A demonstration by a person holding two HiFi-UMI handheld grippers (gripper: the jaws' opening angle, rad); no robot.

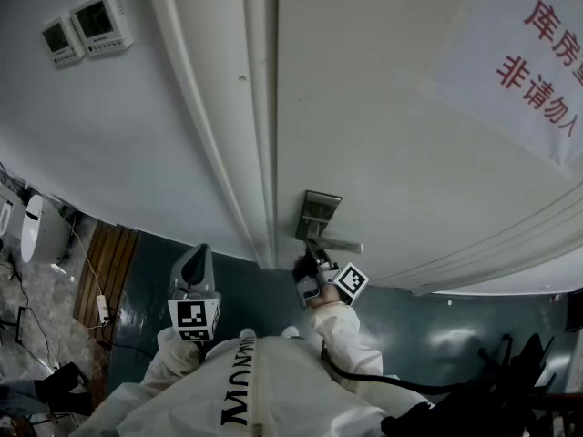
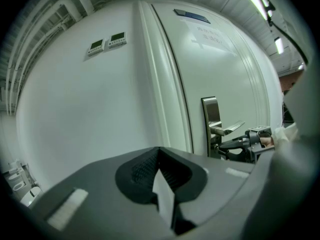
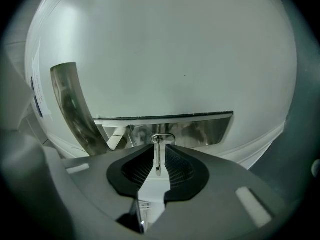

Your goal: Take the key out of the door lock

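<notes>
A thin metal key (image 3: 158, 163) sticks out of the lock cylinder in the shiny lock plate (image 3: 200, 131), beneath the lever handle (image 3: 70, 104). My right gripper (image 3: 159, 148) straddles the key: the blade stands edge-on between the ribbed pads (image 3: 137, 166), with a slim gap showing on the right side. In the head view the right gripper (image 1: 310, 264) is up against the lock plate (image 1: 319, 215), just below the handle (image 1: 332, 242). My left gripper (image 1: 198, 251) hangs to the left of the door, shut and empty, its tips (image 2: 159, 151) pointing at the wall.
The white door carries a sign with red characters (image 1: 537, 53) at the upper right. Its moulded frame (image 1: 228, 153) runs left of the lock. Two wall control panels (image 1: 86, 25) sit high on the left. Cables and a power strip (image 1: 102, 309) lie on the floor at left.
</notes>
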